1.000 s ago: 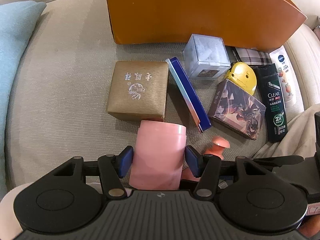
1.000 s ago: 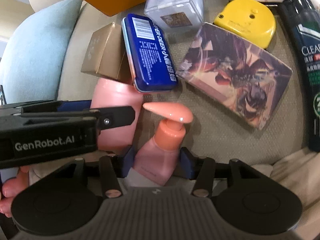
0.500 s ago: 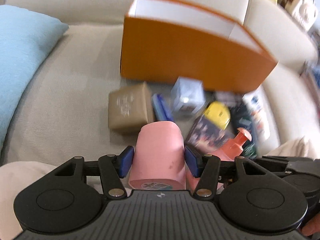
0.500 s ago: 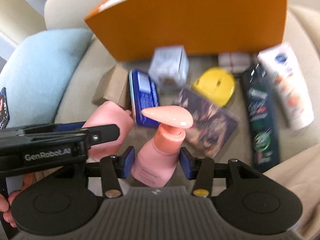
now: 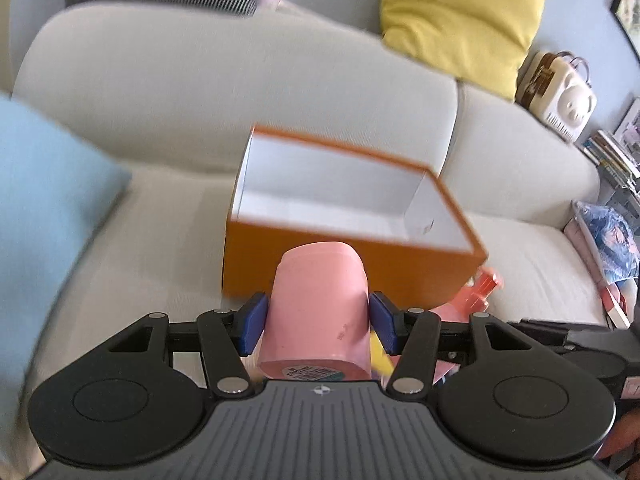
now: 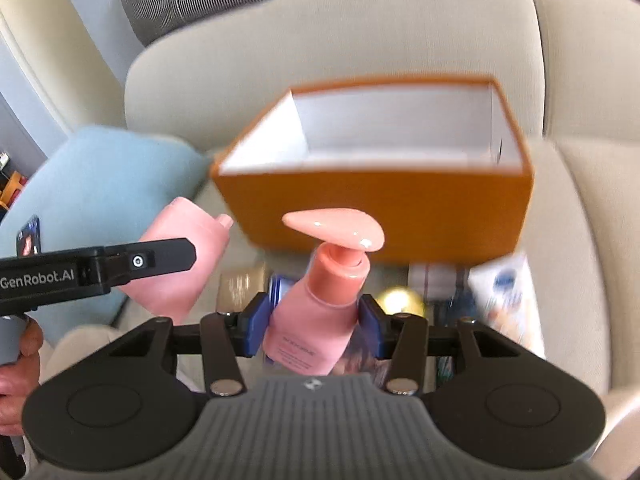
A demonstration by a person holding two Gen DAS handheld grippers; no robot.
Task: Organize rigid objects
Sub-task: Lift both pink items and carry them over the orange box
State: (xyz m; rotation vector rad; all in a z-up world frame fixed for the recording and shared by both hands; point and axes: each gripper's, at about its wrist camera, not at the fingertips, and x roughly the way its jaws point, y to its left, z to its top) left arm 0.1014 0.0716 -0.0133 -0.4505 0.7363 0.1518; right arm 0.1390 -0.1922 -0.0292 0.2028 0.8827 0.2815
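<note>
My left gripper (image 5: 318, 322) is shut on a pink cup (image 5: 320, 300), held in the air in front of the open orange box (image 5: 460, 264). The box (image 6: 380, 196) has a white inside and sits on the beige sofa. My right gripper (image 6: 314, 322) is shut on a pink pump bottle (image 6: 320, 316), held up before the box's front wall. The pink cup (image 6: 180, 256) and the left gripper's side show at the left of the right wrist view. The pump bottle's top (image 5: 482, 288) shows at the right of the left wrist view.
Below the box lie a gold box (image 6: 240, 284), a blue tin (image 6: 278, 286), a yellow round thing (image 6: 400, 300) and a white tube (image 6: 504, 300). A light blue cushion (image 5: 44, 208) is at left, a yellow cushion (image 5: 460, 20) on the sofa back.
Both grippers have risen from the sofa seat with the cup and the bottle and tilted up. The box's open top has come into view.
</note>
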